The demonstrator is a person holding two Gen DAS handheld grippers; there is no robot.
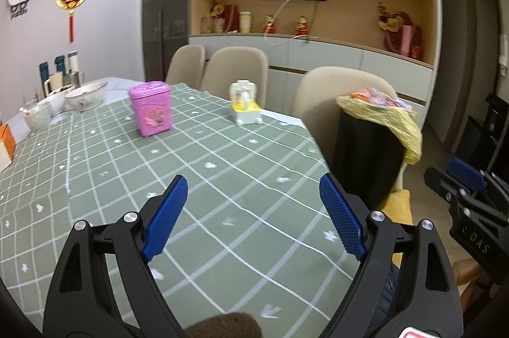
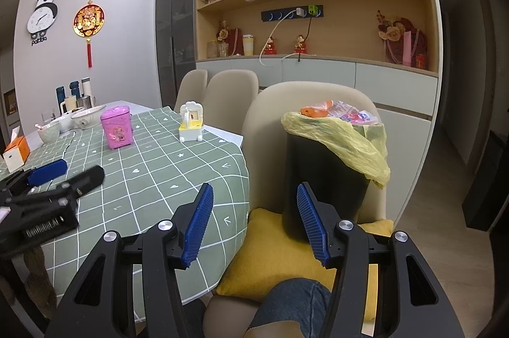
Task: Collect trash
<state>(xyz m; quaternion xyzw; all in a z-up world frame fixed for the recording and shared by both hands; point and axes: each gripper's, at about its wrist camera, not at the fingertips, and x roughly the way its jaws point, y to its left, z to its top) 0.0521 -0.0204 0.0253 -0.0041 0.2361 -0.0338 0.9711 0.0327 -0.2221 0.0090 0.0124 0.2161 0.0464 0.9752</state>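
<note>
**Both grippers empty over table and chair, trash bin ahead**

The table [image 1: 222,166], covered by a green checked cloth, fills the space beneath and ahead of the left gripper [image 1: 253,194]. Its jaws stand wide apart with nothing between the blue pads, only bare cloth showing in the gap.

A beige chair [image 2: 273,102] stands beyond the right gripper [image 2: 254,201], at the table's edge. A yellow cushion [image 2: 273,255] lies on its seat, directly below that gripper's jaws. These jaws are partly open and hold nothing; the gap between them frames the cushion and the table's edge.

The black trash bin [image 2: 321,179] stands upright on the cushion, just ahead of the right gripper's right-hand jaw, which overlaps its lower part in the right wrist view; whether they touch cannot be told. Seen past the left gripper, the bin [image 1: 366,153] lies well to the right of the jaws. A yellow bin liner [image 2: 337,144] is folded over its rim, and colourful wrappers [image 2: 337,112] sit piled at the top.

A pink tin [image 1: 151,107] stands on the cloth far ahead of the left jaws, towards their left side. A small white and yellow toy [image 1: 245,102] stands equally far ahead, near the table's far edge.

A person's denim-covered knee [image 2: 292,303] shows beneath the right gripper.
</note>
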